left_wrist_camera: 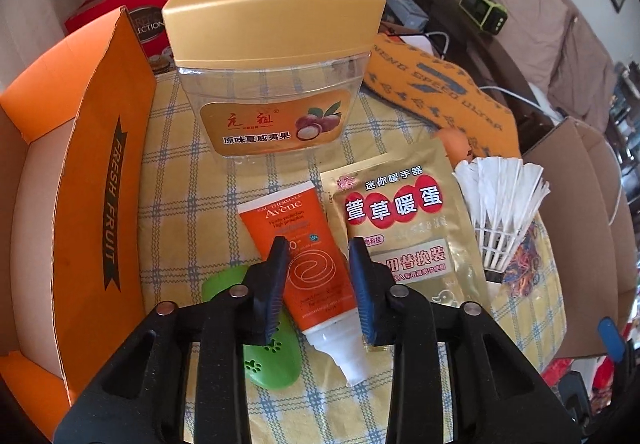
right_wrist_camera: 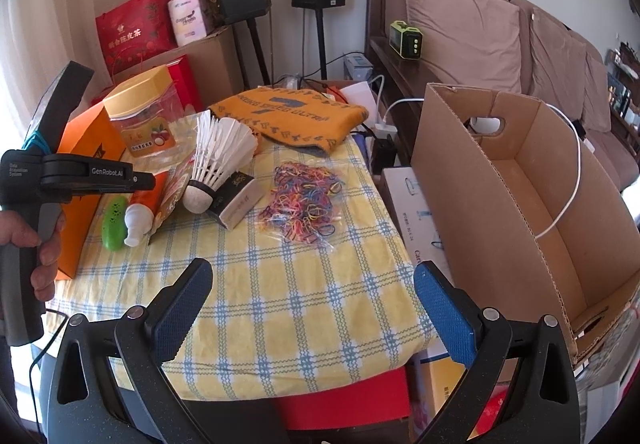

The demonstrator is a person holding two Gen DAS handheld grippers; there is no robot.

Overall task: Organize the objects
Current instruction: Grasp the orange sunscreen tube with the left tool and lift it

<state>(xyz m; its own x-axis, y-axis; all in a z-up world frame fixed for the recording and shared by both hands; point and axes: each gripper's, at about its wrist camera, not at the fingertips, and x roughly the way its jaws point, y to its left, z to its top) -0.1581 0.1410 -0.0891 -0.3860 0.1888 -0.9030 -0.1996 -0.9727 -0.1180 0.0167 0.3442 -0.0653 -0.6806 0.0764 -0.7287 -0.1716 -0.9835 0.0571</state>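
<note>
My left gripper (left_wrist_camera: 320,284) straddles an orange Avène tube (left_wrist_camera: 308,264) lying on the checked cloth; its jaws stand on either side of the tube, and I cannot tell whether they press it. A green oval case (left_wrist_camera: 264,356) lies under the left finger. A gold pouch (left_wrist_camera: 404,228), a shuttlecock (left_wrist_camera: 500,203) and a gold-lidded clear jar (left_wrist_camera: 272,55) sit beyond. My right gripper (right_wrist_camera: 312,308) is open and empty above the table's front edge. The tube (right_wrist_camera: 140,211), shuttlecock (right_wrist_camera: 216,159) and coloured rubber bands (right_wrist_camera: 304,199) show in the right wrist view.
An orange "Fresh Fruit" box (left_wrist_camera: 80,183) stands at the table's left. A brown cardboard box (right_wrist_camera: 520,195) stands off the right edge. An orange towel (right_wrist_camera: 296,115) lies at the back. A small dark box (right_wrist_camera: 236,199) sits by the shuttlecock. A sofa is behind.
</note>
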